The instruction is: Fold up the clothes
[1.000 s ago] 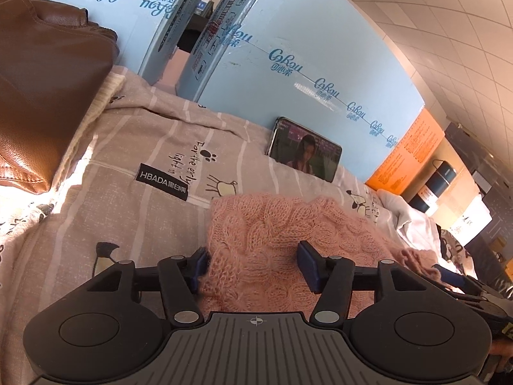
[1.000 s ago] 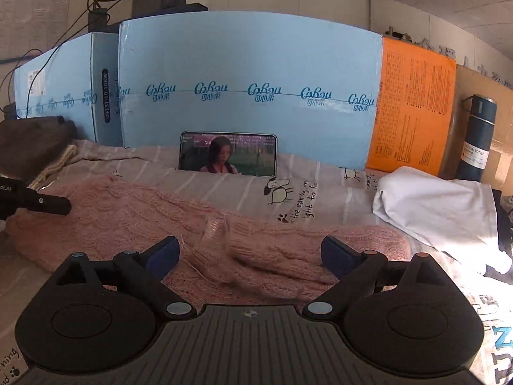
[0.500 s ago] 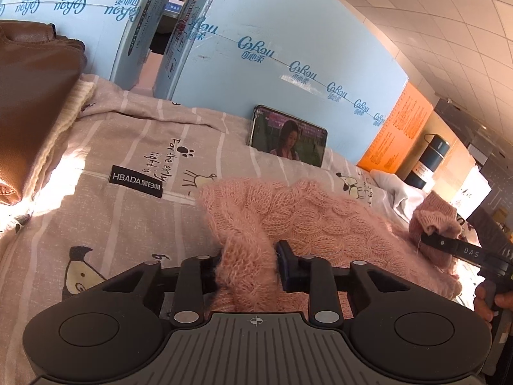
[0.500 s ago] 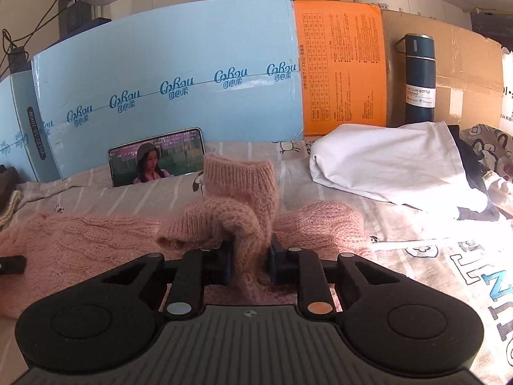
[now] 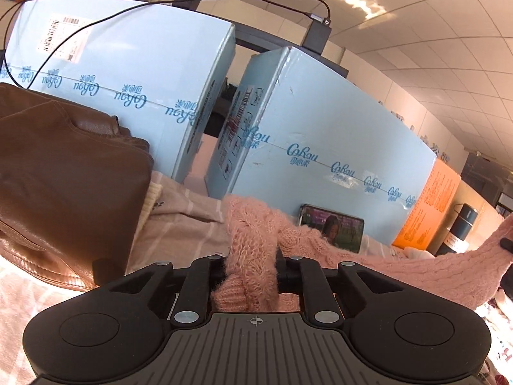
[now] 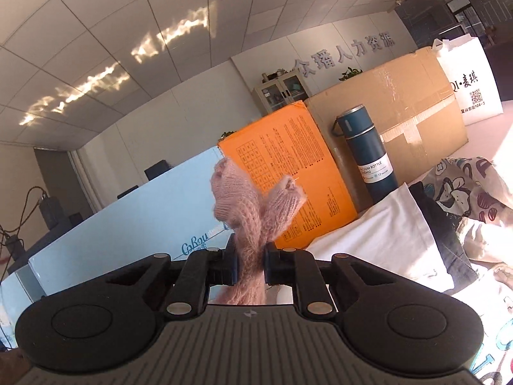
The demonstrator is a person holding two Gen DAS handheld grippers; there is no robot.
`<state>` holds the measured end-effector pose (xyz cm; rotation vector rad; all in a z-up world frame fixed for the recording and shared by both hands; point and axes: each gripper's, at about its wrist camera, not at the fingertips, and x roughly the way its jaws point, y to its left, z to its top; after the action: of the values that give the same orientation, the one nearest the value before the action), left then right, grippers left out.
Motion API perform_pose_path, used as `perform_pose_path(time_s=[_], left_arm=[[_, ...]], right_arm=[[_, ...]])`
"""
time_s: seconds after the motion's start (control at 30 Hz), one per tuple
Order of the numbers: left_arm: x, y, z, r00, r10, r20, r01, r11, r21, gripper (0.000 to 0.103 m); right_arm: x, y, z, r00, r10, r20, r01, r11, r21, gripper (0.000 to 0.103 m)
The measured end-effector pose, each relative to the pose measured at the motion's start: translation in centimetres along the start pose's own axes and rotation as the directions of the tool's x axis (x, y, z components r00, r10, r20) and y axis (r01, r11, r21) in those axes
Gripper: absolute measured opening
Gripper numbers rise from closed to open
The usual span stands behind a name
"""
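Observation:
A pink knitted sweater (image 5: 400,272) hangs stretched between my two grippers, lifted off the striped bed sheet (image 5: 179,234). My left gripper (image 5: 250,269) is shut on a bunched fold of it at its left end. My right gripper (image 6: 250,264) is shut on another bunch of the pink sweater (image 6: 253,205), whose end sticks up past the fingers. In the left wrist view the far right end of the sweater rises to a dark fingertip (image 5: 506,243) of the right gripper.
A brown leather jacket (image 5: 64,186) lies at the left. Blue boxes (image 5: 320,147), an orange box (image 6: 288,173) and a cardboard box (image 6: 410,109) line the back. A phone (image 5: 332,231) leans on the blue box. A dark bottle (image 6: 365,154) and white garment (image 6: 384,237) sit right.
Both grippers closed on the sweater, then lifted it off the bed and tilted upward. The sweater now hangs stretched between them.

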<state>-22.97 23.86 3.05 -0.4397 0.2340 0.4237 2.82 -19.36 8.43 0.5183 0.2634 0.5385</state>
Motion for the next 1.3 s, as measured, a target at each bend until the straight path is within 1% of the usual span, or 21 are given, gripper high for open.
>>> perform_pose_path(time_s=[0.1, 0.2, 0.27, 0.3, 0.33, 0.37, 0.43, 0.5, 0.57, 0.63, 0.7, 0.77, 0.83, 0.87, 0.9, 0.93, 1.0, 1.03, 1.13, 1.2, 1.3], left_arm=[[0.8, 0.3, 0.1, 1.000, 0.023, -0.020, -0.023, 1.000, 0.013, 0.015], [2.3, 0.5, -0.7, 0.995, 0.051, -0.083, -0.048, 0.998, 0.037, 0.015], [3.1, 0.4, -1.3, 0.990, 0.084, -0.114, -0.076, 0.994, 0.073, 0.016], [3.2, 0.4, -1.5, 0.987, 0.099, -0.125, -0.089, 0.993, 0.081, 0.022], [3.3, 0.4, -1.6, 0.985, 0.114, -0.132, -0.103, 0.991, 0.089, 0.022], [3.2, 0.4, -1.5, 0.983, 0.130, -0.130, -0.118, 0.989, 0.093, 0.025], [3.0, 0.4, -1.4, 0.979, 0.163, -0.121, -0.150, 0.983, 0.107, 0.043], [2.5, -0.1, -0.8, 0.978, 0.193, -0.076, -0.181, 0.973, 0.147, 0.073], [2.3, -1.2, 0.2, 0.980, 0.195, -0.027, -0.185, 0.960, 0.213, 0.077], [2.4, -2.7, 1.2, 0.989, 0.145, 0.001, -0.138, 0.943, 0.301, 0.081], [3.0, -4.5, 1.6, 0.999, 0.047, -0.013, -0.038, 0.915, 0.402, 0.087], [4.6, -6.2, 1.5, 0.993, -0.033, -0.111, 0.083, 0.874, 0.478, 0.090], [6.3, -7.8, 1.4, 0.971, -0.104, -0.214, 0.206, 0.817, 0.538, 0.090], [7.1, -8.6, 1.4, 0.954, -0.135, -0.267, 0.268, 0.783, 0.562, 0.090], [8.0, -9.3, 1.3, 0.933, -0.156, -0.325, 0.327, 0.749, 0.577, 0.090], [8.9, -9.8, 1.0, 0.908, -0.159, -0.387, 0.373, 0.728, 0.576, 0.090], [10.5, -10.2, 0.5, 0.868, -0.148, -0.475, 0.426, 0.713, 0.557, 0.090], [10.8, -10.1, 0.2, 0.858, -0.148, -0.493, 0.437, 0.715, 0.546, 0.090], [10.5, -9.8, -0.9, 0.851, -0.157, -0.501, 0.446, 0.720, 0.531, 0.083], [9.8, -9.5, -1.2, 0.853, -0.183, -0.488, 0.457, 0.713, 0.531, 0.042], [8.0, -9.8, -1.7, 0.878, -0.207, -0.432, 0.455, 0.645, 0.615, 0.011]], right_arm=[[0.9, -2.2, -1.0, 0.998, -0.027, -0.054, 0.032, 0.995, 0.090, 0.013], [2.1, -4.4, -3.1, 0.989, -0.076, -0.128, 0.094, 0.986, 0.138, 0.013], [2.7, -5.4, -4.1, 0.974, -0.133, -0.184, 0.159, 0.977, 0.140, 0.013], [3.1, -5.9, -4.6, 0.963, -0.164, -0.212, 0.195, 0.971, 0.137, 0.013], [3.2, -6.4, -4.9, 0.951, -0.213, -0.224, 0.246, 0.960, 0.133, 0.018], [3.1, -6.8, -5.1, 0.935, -0.271, -0.227, 0.305, 0.943, 0.131, 0.033], [2.7, -7.1, -5.1, 0.894, -0.410, -0.180, 0.431, 0.898, 0.095, 0.051], [1.8, -7.6, -4.8, 0.867, -0.488, -0.099, 0.495, 0.866, 0.065, 0.057], [0.8, -7.8, -4.5, 0.860, -0.509, -0.049, 0.511, 0.855, 0.087, 0.069], [0.0, -7.6, -4.3, 0.885, -0.464, -0.025, 0.464, 0.880, 0.104, 0.072], [-0.6, -7.0, -4.2, 0.924, -0.382, -0.011, 0.381, 0.919, 0.097, 0.074], [-0.8, -6.3, -4.1, 0.957, -0.290, -0.019, 0.291, 0.954, 0.075, 0.081], [0.1, -5.9, -4.3, 0.976, -0.185, -0.117, 0.193, 0.980, 0.058, 0.084], [0.6, -5.8, -4.3, 0.976, -0.130, -0.176, 0.141, 0.988, 0.054, 0.090], [1.6, -5.7, -4.7, 0.961, -0.077, -0.264, 0.094, 0.994, 0.055, 0.093], [2.8, -5.7, -5.2, 0.930, -0.024, -0.368, 0.050, 0.997, 0.061, 0.094], [4.1, -5.2, -6.4, 0.886, -0.024, -0.463, 0.041, 0.999, 0.028, 0.094], [4.2, -4.9, -6.6, 0.881, -0.036, -0.472, 0.043, 0.999, 0.004, 0.094], [3.9, -4.4, -6.8, 0.890, -0.054, -0.452, 0.047, 0.999, -0.027, 0.096], [3.8, -4.4, -6.8, 0.901, -0.063, -0.430, 0.051, 0.998, -0.038, 0.096], [3.4, -3.8, -6.7, 0.927, -0.077, -0.368, 0.042, 0.994, -0.102, 0.096]])
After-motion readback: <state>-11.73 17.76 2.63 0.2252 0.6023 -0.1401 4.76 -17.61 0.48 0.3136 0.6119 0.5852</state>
